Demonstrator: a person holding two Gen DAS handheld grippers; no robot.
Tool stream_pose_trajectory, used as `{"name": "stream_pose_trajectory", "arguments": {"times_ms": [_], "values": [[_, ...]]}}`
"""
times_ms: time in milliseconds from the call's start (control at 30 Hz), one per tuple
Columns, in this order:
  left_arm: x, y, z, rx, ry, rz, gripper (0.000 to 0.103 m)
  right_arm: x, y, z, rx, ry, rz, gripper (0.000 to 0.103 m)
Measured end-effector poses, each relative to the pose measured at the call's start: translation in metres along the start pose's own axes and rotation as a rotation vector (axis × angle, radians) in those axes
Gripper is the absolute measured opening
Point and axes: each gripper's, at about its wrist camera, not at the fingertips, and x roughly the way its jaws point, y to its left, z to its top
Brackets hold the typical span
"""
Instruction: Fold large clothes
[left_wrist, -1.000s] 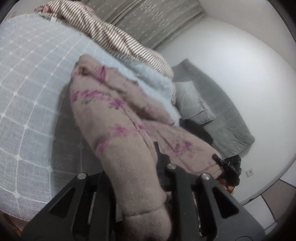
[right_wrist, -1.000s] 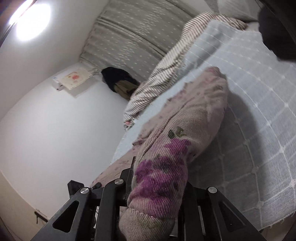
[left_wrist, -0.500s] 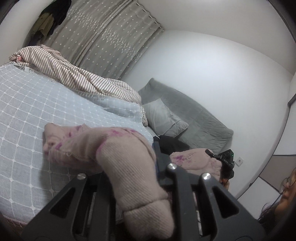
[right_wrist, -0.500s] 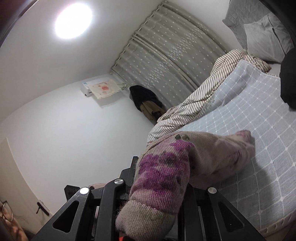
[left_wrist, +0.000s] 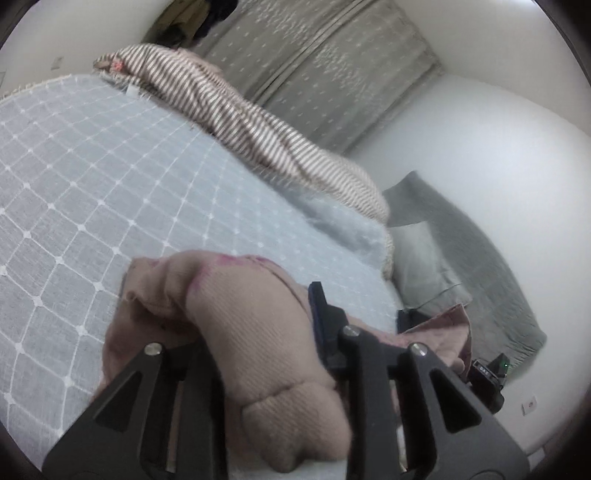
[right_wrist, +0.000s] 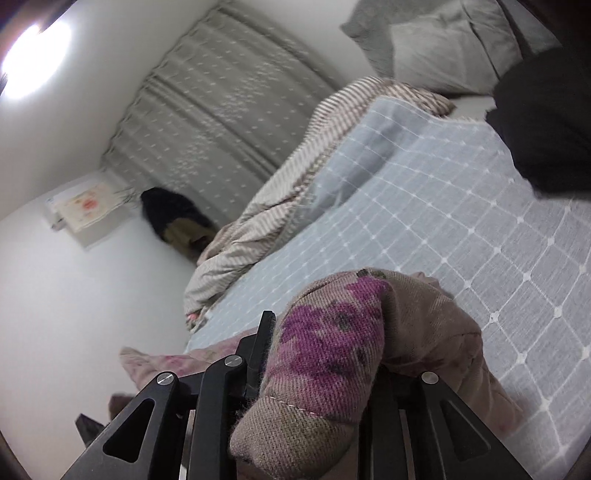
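A pink knitted garment with purple flowers (left_wrist: 162, 280) lies bunched on the light blue checked bed cover (left_wrist: 110, 177). A thick fold of it fills my left gripper (left_wrist: 258, 321), whose jaws are opening while the fingers still press on the cloth. In the right wrist view another fold, with a large purple flower (right_wrist: 424, 317), sits in my right gripper (right_wrist: 325, 343). Its jaws are opening too and still hold the cloth. The span of garment between the two grippers sags at the bed's near edge (right_wrist: 166, 362).
A brown-and-white striped blanket (left_wrist: 240, 122) is heaped along the bed's far side before grey curtains (left_wrist: 332, 74). Grey pillows (left_wrist: 424, 266) lie at the head end. A dark garment (right_wrist: 546, 129) sits on the bed cover (right_wrist: 443, 206) at the right.
Both grippers have drawn back with the garment. It lay stretched far across the bed a second ago and now sits bunched close to the fingers. Both views tipped up, then down again.
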Motion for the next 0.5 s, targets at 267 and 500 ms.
{"name": "stream_pose_trajectory", "arguments": {"times_ms": [267, 500], "values": [[0.068, 0.022, -0.028, 0.087, 0.071, 0.189, 0.064, 0.086, -0.068, -0.003, 0.081, 0.135, -0.087, 0.048], [0.028, 0.005, -0.026, 0.174, -0.006, 0.097, 0.084, 0.061, -0.061, 0.010, 0.102, 0.077, 0.074, 0.074]]}}
